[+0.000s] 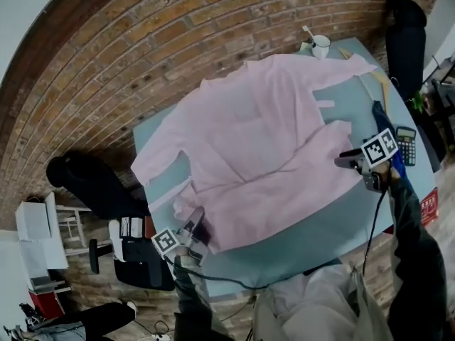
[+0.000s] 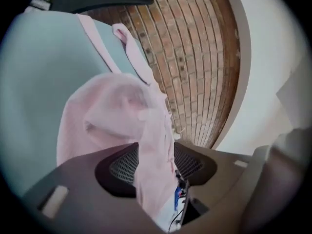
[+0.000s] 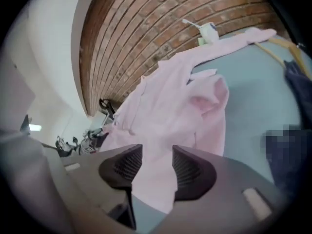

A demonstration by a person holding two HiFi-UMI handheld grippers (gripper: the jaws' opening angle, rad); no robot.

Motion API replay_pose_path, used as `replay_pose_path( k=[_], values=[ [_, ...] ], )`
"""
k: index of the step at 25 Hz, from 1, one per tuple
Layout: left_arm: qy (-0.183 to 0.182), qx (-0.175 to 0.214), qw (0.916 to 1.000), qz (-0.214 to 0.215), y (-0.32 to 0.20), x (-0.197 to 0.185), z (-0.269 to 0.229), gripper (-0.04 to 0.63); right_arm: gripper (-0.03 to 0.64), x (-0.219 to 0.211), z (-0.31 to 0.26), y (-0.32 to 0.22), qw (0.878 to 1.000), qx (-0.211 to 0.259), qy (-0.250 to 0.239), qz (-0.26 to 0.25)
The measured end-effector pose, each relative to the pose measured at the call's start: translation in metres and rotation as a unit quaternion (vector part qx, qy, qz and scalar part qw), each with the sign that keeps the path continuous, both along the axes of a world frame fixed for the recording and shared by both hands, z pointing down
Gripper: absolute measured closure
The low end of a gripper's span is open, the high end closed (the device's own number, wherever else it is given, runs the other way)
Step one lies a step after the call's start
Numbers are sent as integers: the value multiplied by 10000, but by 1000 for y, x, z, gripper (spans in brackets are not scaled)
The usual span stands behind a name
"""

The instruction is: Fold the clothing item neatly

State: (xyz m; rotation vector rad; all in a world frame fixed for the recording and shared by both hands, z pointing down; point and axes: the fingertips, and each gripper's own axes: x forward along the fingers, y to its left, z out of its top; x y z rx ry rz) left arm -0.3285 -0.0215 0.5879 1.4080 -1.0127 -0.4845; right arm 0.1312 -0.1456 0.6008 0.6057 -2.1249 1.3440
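Observation:
A pale pink shirt [image 1: 256,141] lies spread over the light blue table [image 1: 334,226], with a sleeve folded in across its front. My left gripper [image 1: 196,222] is at the shirt's near-left corner. In the left gripper view its jaws [image 2: 156,155] stand apart, and a bunched fold of the shirt [image 2: 117,111] runs loosely between them. My right gripper [image 1: 343,160] is at the shirt's right edge. Its jaws [image 3: 157,154] are also apart, with the shirt's hem [image 3: 165,130] lying slack in the gap.
A white mug [image 1: 320,45] stands at the table's far edge. A calculator [image 1: 406,145], a dark blue garment [image 1: 382,119] and a wooden hanger [image 1: 382,84] lie at the right. A black chair [image 1: 92,183] stands left of the table, and a brick wall [image 1: 142,41] is behind.

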Motion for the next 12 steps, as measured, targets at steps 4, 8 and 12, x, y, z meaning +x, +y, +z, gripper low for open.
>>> replay_pose_path(
  k=[4, 8, 12],
  values=[
    [-891, -200, 9931, 734, 33, 25, 12, 433, 439, 7, 4, 27, 9986, 418, 146, 285],
    [-2145, 128, 9761, 326, 60, 10, -3, 588, 457, 7, -19, 52, 9896, 1212, -176, 759],
    [-3626, 699, 9291, -211, 83, 21, -44, 588, 577, 9, -54, 78, 9723, 1946, -304, 1260]
  ],
)
